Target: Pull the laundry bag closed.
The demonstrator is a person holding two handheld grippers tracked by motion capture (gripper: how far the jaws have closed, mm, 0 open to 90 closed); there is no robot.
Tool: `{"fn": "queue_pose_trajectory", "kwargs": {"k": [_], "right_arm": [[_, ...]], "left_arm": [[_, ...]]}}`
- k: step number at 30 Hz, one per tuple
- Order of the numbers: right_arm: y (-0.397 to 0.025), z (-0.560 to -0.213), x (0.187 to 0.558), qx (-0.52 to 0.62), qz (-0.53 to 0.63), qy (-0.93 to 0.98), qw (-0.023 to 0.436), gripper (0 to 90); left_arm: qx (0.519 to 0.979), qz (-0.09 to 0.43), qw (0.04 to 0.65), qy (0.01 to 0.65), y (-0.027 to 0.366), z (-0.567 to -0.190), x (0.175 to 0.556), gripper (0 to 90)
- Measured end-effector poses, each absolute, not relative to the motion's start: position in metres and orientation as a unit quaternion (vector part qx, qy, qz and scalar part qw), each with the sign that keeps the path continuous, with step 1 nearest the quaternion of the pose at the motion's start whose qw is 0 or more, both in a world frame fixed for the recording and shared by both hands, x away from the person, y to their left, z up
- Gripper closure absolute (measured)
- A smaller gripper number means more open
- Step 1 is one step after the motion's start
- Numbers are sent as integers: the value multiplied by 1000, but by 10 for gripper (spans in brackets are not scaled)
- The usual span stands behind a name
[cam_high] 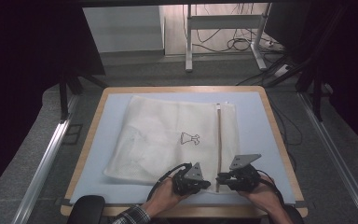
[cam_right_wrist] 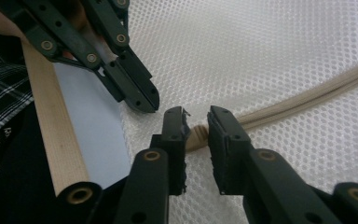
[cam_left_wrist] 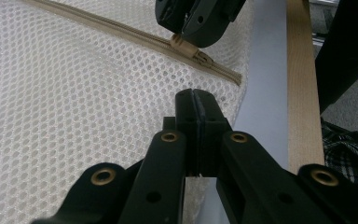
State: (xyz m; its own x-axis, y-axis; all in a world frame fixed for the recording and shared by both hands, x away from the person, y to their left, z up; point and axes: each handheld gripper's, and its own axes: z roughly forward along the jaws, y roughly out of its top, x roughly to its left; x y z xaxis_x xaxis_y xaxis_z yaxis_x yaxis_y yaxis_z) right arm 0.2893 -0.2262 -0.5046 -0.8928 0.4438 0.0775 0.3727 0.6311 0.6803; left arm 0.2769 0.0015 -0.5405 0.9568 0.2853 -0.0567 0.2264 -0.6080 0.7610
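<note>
We hold the left gripper (cam_left_wrist: 196,100) low in the middle of the left gripper view. Its two black jaws are pressed tight together. Their tips sit at the near edge of the white net bag (cam_left_wrist: 70,102). We cannot tell if a bit of the net is pinched between them.

In the right gripper view, the right gripper (cam_right_wrist: 196,122) rises from the bottom middle. Its jaws stand a little apart, one on each side of the tan zipper pull (cam_right_wrist: 196,134). There is a small gap on each side, so the pull is not squeezed.

The zipper (cam_right_wrist: 307,100) runs from the pull up to the right of that frame. In the left gripper view the zipper pull (cam_left_wrist: 182,45) shows near the top middle, just under the right gripper (cam_left_wrist: 200,21).

In the high view both tools are at the bottom middle of the frame, close side by side. The left gripper (cam_high: 193,179) is on the left and the right gripper (cam_high: 235,176) is on the right. The net bag (cam_high: 168,135) lies flat in the middle of the frame on a pale blue mat (cam_high: 256,121). The mat covers a wooden table (cam_high: 279,140). A small black drawing (cam_high: 190,138) is on the bag. The zipper (cam_high: 219,140) runs up the bag's right side.
</note>
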Motion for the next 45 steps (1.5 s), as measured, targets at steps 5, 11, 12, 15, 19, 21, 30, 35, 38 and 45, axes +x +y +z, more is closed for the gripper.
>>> {"fn": "queue_pose_trajectory", "kwargs": {"k": [5, 11, 12, 15, 19, 21, 30, 35, 38, 45], "right_arm": [[-224, -503, 286, 212, 364, 906, 50, 809], [-221, -503, 282, 199, 353, 913, 52, 851], [-221, -503, 282, 197, 353, 913, 50, 856], [-223, -502, 281, 201, 353, 911, 65, 842], [-227, -501, 287, 226, 369, 898, 76, 754], [-228, -505, 292, 234, 370, 897, 55, 700], [-225, -509, 295, 227, 367, 902, 26, 708], [-227, -506, 294, 222, 380, 898, 17, 758], [-224, -507, 292, 203, 368, 907, 12, 774], [-223, -505, 289, 197, 365, 910, 25, 848]], "left_arm": [[897, 36, 418, 142, 2, -540, 277, 896], [897, 37, 417, 142, 2, -540, 277, 896], [897, 37, 418, 142, 2, -540, 277, 895], [897, 36, 418, 142, 2, -540, 277, 895], [896, 35, 419, 142, 2, -540, 277, 896], [896, 35, 419, 143, 2, -540, 277, 895], [896, 34, 420, 143, 2, -541, 277, 895], [896, 35, 420, 143, 2, -541, 277, 895], [896, 36, 419, 143, 2, -541, 277, 895], [896, 36, 418, 142, 2, -540, 277, 895]]}}
